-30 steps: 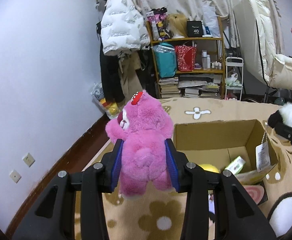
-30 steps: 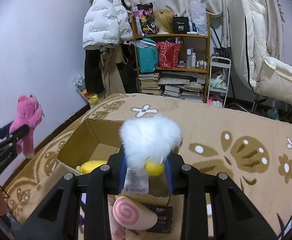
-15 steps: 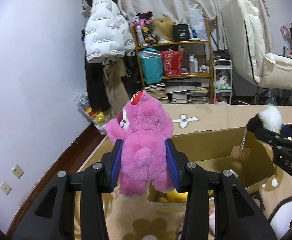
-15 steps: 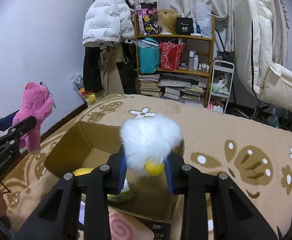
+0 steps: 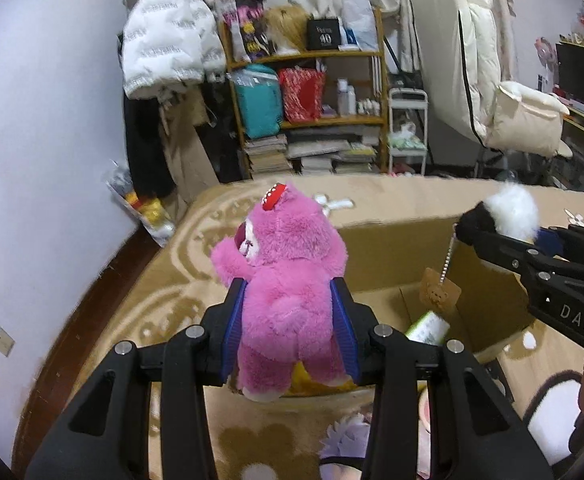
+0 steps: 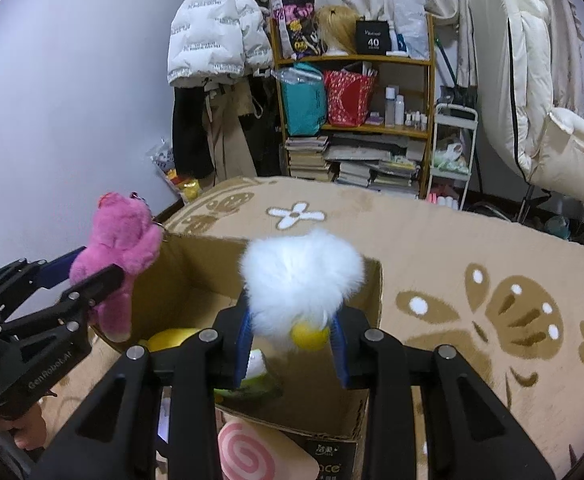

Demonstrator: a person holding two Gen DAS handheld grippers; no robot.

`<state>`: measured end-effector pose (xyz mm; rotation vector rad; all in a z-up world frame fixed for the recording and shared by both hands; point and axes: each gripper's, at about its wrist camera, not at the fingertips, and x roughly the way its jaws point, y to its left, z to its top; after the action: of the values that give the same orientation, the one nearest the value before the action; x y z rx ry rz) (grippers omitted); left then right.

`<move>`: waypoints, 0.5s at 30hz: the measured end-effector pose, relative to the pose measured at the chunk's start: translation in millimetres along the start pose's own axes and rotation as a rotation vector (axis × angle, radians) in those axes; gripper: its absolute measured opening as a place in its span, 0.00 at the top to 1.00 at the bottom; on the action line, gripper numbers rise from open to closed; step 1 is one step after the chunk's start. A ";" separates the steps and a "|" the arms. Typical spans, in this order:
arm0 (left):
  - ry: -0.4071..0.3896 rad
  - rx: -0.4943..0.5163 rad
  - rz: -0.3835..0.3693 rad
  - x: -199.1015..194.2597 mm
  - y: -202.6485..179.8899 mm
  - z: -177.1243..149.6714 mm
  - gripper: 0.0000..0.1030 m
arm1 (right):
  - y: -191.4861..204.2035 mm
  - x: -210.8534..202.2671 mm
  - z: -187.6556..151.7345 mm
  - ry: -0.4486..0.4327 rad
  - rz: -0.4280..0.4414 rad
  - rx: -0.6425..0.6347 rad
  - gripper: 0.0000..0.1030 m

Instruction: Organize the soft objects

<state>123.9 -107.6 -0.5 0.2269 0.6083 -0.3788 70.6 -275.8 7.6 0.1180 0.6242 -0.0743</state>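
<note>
Open cardboard box (image 6: 179, 276) on floral rug (image 6: 472, 248); inside: yellow plush (image 6: 171, 338) & green-white pack (image 5: 428, 328). L gripper (image 5: 287, 334) clamped on pink bear (image 5: 287, 280), held at box's near-left edge. R gripper (image 6: 292, 336) clamped on white fluffy toy (image 6: 300, 276) over box interior.

pink plush bear (image 5: 287, 292), upright over box (image 5: 392, 264)

White puffer jacket (image 6: 215, 24) hangs on wall beside wooden shelf (image 6: 356, 60); teal bag (image 6: 304, 104), red bag (image 6: 348, 98), stacked books (image 6: 308, 156) there.
</note>
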 end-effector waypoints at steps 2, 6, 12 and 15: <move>0.020 -0.002 -0.011 5.5 -0.4 -3.7 0.61 | -1.0 4.8 -3.6 0.019 0.004 0.000 0.65; 0.039 -0.003 0.009 11.7 -0.4 -8.5 0.61 | -7.0 13.3 -10.8 0.054 0.028 0.036 0.63; 0.049 -0.017 -0.031 11.4 1.8 -12.6 0.61 | -12.9 17.7 -18.1 0.085 0.033 0.050 0.63; 0.059 -0.010 -0.040 11.4 -1.3 -14.3 0.61 | -12.9 17.3 -20.3 0.090 0.036 0.054 0.63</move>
<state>124.6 -107.4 -18.9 0.2171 0.6735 -0.4089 71.5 -286.5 -20.0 0.1853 0.7096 -0.0512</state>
